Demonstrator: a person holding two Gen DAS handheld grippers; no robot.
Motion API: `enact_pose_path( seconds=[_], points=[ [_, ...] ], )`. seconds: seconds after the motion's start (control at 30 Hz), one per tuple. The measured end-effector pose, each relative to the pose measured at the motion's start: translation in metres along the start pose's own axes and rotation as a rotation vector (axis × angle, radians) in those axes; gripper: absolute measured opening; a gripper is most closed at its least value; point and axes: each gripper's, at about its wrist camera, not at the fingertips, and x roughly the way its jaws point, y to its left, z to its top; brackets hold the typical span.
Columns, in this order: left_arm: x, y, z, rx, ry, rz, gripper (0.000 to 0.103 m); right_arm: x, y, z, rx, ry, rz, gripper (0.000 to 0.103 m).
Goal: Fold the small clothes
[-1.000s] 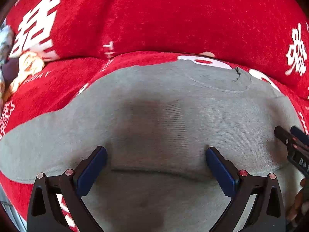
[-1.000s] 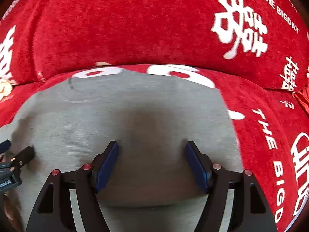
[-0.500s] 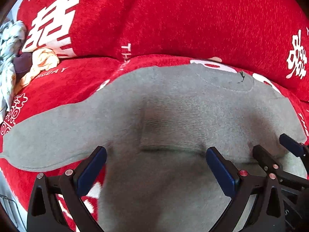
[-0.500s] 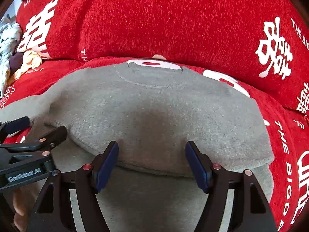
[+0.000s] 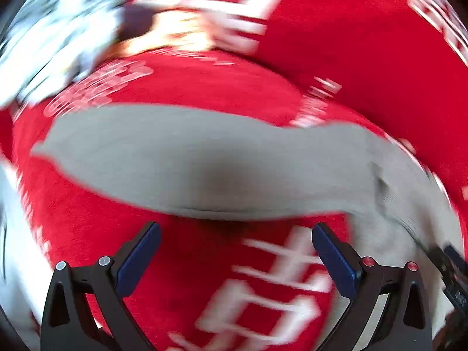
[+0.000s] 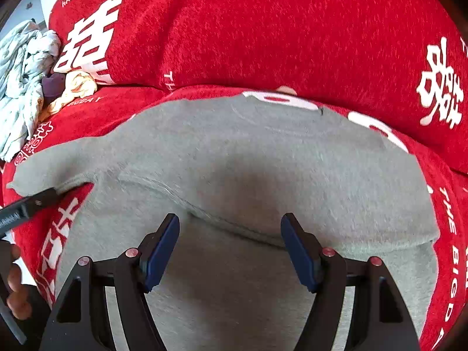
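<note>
A grey sweater [image 6: 263, 158] lies flat on a red sofa cover, its lower part folded up over the body and its collar at the far side. Its left sleeve [image 5: 190, 158] stretches out to the left in the blurred left wrist view. My left gripper [image 5: 235, 251] is open and empty, just in front of the sleeve's near edge, over red cover. It also shows at the left edge of the right wrist view [image 6: 35, 201], by the sleeve. My right gripper [image 6: 229, 245] is open and empty, over the folded hem of the sweater.
The red sofa cover [image 6: 292, 29] with white lettering rises into a backrest behind the sweater. A heap of pale crumpled clothes [image 6: 23, 82] lies at the far left of the seat. The sofa's front edge is below the grippers.
My left gripper has swung left, from over the sweater's body to in front of the left sleeve. My right gripper has drawn back a little over the folded hem. Both stay open.
</note>
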Motion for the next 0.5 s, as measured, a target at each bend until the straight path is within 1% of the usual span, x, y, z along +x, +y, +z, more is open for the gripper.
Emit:
enact_pose_path(
  seconds=[0.07, 0.13, 0.2, 0.3, 0.33, 0.37, 0.5],
  points=[
    [-0.002, 0.037, 0.003, -0.101, -0.035, 0.062, 0.103, -0.002, 0.009, 0.003, -0.008, -0.008, 0.011, 0.075],
    [-0.005, 0.076, 0.006, -0.200, -0.078, 0.106, 0.103, -0.003, 0.019, 0.004, -0.027, -0.012, 0.014, 0.075],
    [-0.002, 0.107, 0.007, -0.291, -0.091, 0.115, 0.103, -0.004, 0.028, 0.005, -0.047, -0.014, 0.013, 0.075],
    [0.016, 0.154, 0.011, -0.443, -0.068, 0.096, 0.103, -0.005, 0.040, 0.005, -0.071, -0.012, 0.018, 0.075],
    [0.018, 0.164, 0.015, -0.465, -0.097, 0.112, 0.103, -0.005, 0.043, 0.004, -0.076, -0.012, 0.020, 0.075],
    [0.019, 0.167, 0.020, -0.461, -0.130, 0.128, 0.103, -0.005, 0.046, 0.004, -0.080, -0.011, 0.020, 0.075],
    [0.036, 0.182, 0.052, -0.456, -0.155, 0.134, 0.103, -0.004, 0.053, 0.003, -0.098, -0.008, 0.015, 0.075]
  ],
)
